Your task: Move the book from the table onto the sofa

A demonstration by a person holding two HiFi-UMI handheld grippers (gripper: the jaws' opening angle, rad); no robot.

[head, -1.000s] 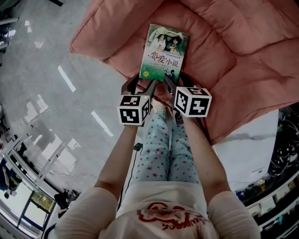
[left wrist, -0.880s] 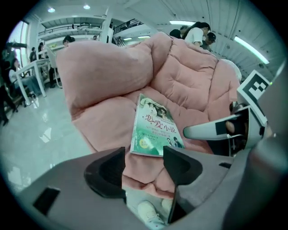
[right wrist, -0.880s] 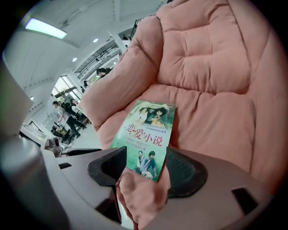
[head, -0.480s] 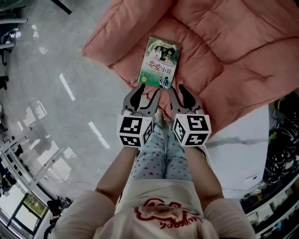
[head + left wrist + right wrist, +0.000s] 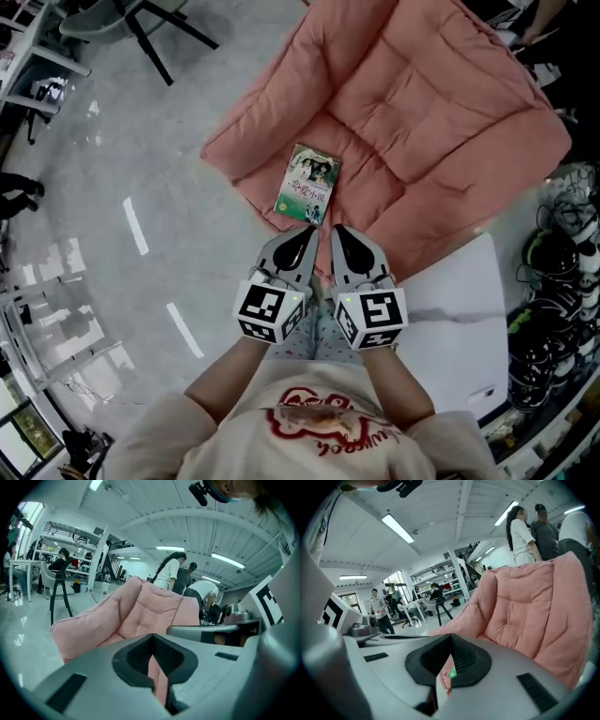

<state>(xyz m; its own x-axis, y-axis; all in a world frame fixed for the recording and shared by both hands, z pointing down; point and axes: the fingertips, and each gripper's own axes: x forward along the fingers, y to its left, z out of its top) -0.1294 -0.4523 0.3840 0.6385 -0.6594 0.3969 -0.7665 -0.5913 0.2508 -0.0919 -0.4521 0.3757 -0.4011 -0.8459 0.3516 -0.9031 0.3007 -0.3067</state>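
Note:
The book point(image 5: 307, 183), with a green cover showing people, lies flat near the front edge of the pink quilted sofa point(image 5: 412, 112). My left gripper point(image 5: 307, 232) and right gripper point(image 5: 337, 232) hover side by side above the floor, short of the book and apart from it. Their jaws are closing and the tips meet, with nothing between them. In the left gripper view the left gripper point(image 5: 152, 637) points at the sofa point(image 5: 140, 611). In the right gripper view a corner of the book point(image 5: 451, 672) shows below the right gripper point(image 5: 451, 637).
A white table point(image 5: 459, 291) stands at the right beside the sofa, with a tangle of cables point(image 5: 553, 309) beyond it. A dark chair point(image 5: 141, 19) stands on the glossy grey floor at the upper left. Several people stand behind the sofa point(image 5: 525, 531).
Both grippers have drawn back from the book's near edge and risen toward the camera. Their jaws went from wide open to shut. The book stayed on the sofa.

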